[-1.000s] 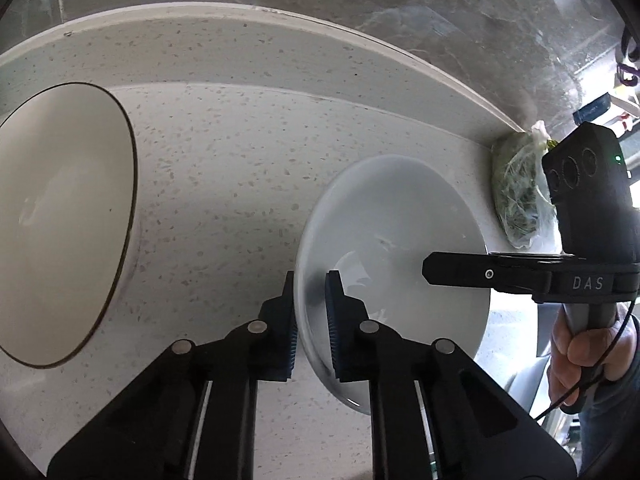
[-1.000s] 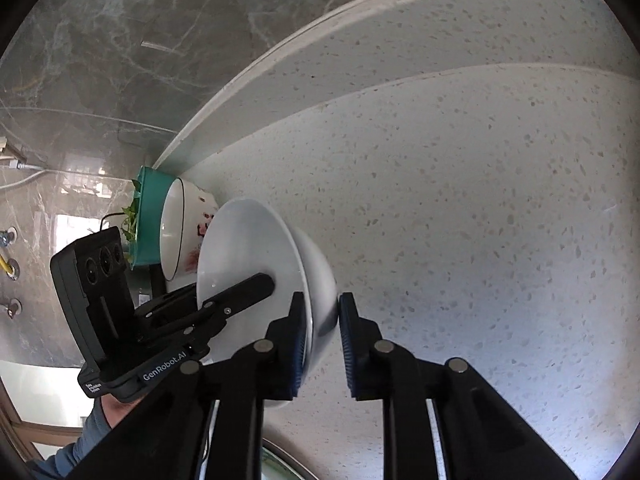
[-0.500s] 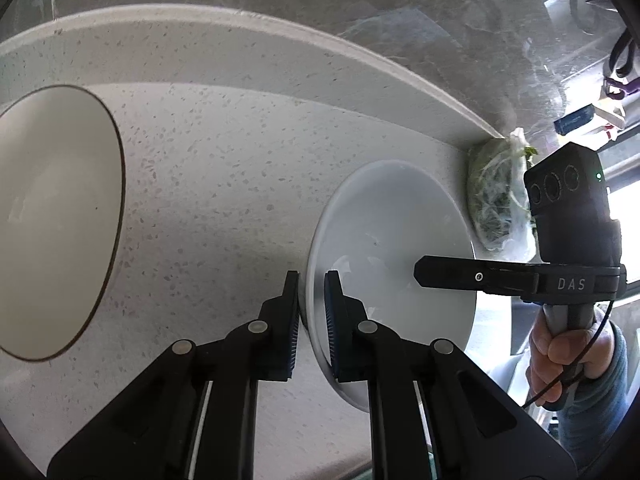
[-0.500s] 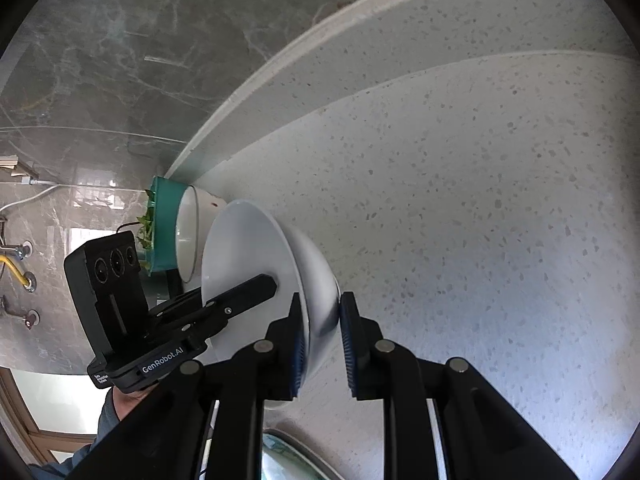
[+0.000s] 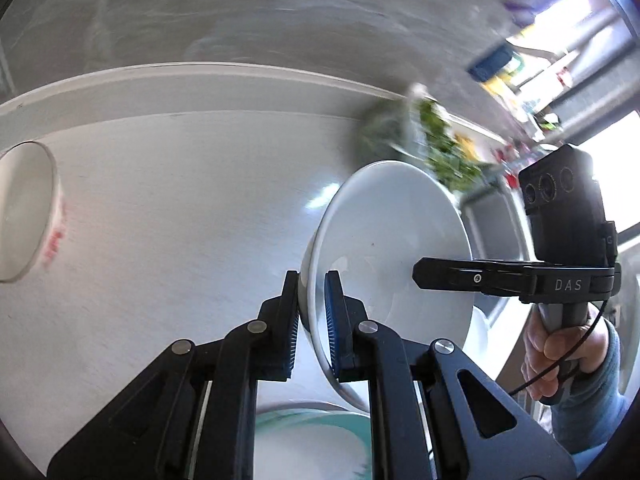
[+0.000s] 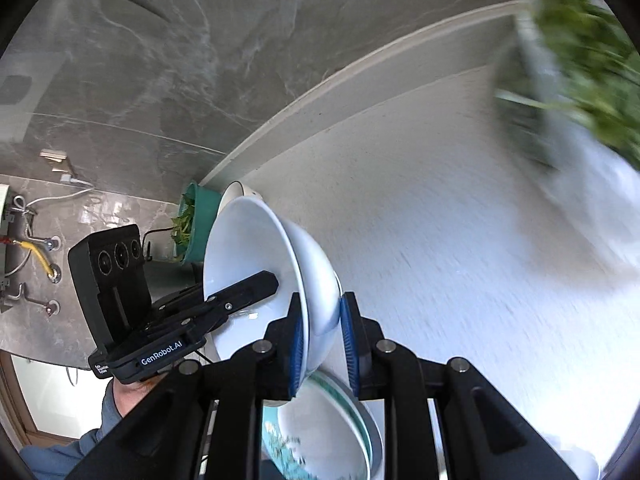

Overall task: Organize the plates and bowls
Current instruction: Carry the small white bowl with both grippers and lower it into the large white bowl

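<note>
Both grippers hold one white bowl (image 5: 392, 256) by opposite sides of its rim, lifted off the speckled counter (image 5: 180, 208). My left gripper (image 5: 312, 312) is shut on the near rim. My right gripper (image 6: 323, 332) is shut on the other side of the same bowl (image 6: 256, 256). Below the bowl lies a plate with a teal rim, in the left wrist view (image 5: 304, 440) and in the right wrist view (image 6: 328, 428). A cream bowl with red marks (image 5: 24, 216) stands at the far left.
A bag of green vegetables (image 6: 580, 52) lies on the counter at the right by the grey marble wall (image 6: 200, 60). A teal basket with greens (image 6: 196, 228) and a white bowl stand behind. A sink (image 5: 492, 220) is at the right.
Both grippers have carried the white bowl up and to the right. The cream bowl slid to the left edge, the greens came closer, and the teal-rimmed plate appeared below.
</note>
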The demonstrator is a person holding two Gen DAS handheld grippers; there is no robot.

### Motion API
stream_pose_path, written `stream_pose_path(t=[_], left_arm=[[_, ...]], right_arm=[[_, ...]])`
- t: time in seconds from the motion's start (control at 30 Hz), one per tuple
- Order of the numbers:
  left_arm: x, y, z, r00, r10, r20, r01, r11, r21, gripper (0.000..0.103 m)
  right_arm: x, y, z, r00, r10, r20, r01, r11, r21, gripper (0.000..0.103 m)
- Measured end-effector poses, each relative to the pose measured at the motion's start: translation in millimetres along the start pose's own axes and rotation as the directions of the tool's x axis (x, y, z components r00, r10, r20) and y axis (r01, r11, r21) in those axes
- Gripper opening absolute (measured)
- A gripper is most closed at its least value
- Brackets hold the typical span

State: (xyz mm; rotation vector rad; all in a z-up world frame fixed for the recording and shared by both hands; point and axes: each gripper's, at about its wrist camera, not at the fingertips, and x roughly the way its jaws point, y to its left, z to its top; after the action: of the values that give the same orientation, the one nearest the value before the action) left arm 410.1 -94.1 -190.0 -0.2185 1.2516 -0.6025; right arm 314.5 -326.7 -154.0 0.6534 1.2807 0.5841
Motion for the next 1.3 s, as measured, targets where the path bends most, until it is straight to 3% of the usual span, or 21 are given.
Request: stream_pose_path(t=[0.33,0.6,0.87,1.1,1.2,1.3], left_arm=[[39.5,-119.4,-65.9,0.991,-0.08,-0.104,0.091,0.99,0.104,0.011],[95.4,-173.9,-114.7,0.977,-0.042,-0.207,0.077,0.984,0.163,0.011],[133.0,-188.2,-129.2,0.971,0.004,-0.238,0.038,0.985,0.171,0.011],[144.1,-182.6,-138.2,0.97,0.048,-0.238,-0.006,0.985,0.175,0.011],[150.0,-190.3,-137.6,0.971,0.082,-0.226,-0.037,0.98,0.197,0.013],[155.1,-193.2,-138.8,0.972,0.102,-0.213,-0.055,0.975,0.215,0.016]], right_arm=[[-96.7,-62.4,-99.7,0.992,-0.021,0.121,0.007,0.993,0.118,0.021],[-123.1,-127.5,-157.9,0.989,-0.048,0.142,0.013,0.97,0.241,0.021],[-119.9,-157.9,-170.8,0.992,-0.041,0.121,0.007,0.963,0.269,0.021],[-110.5,-159.2,-172.7,0.994,-0.047,0.101,0.02,0.967,0.255,0.02],[-106.7,-154.3,-170.6,0.993,-0.075,0.093,0.052,0.972,0.229,0.02],[-102.3,-143.3,-168.9,0.985,-0.151,0.085,0.134,0.975,0.176,0.019]])
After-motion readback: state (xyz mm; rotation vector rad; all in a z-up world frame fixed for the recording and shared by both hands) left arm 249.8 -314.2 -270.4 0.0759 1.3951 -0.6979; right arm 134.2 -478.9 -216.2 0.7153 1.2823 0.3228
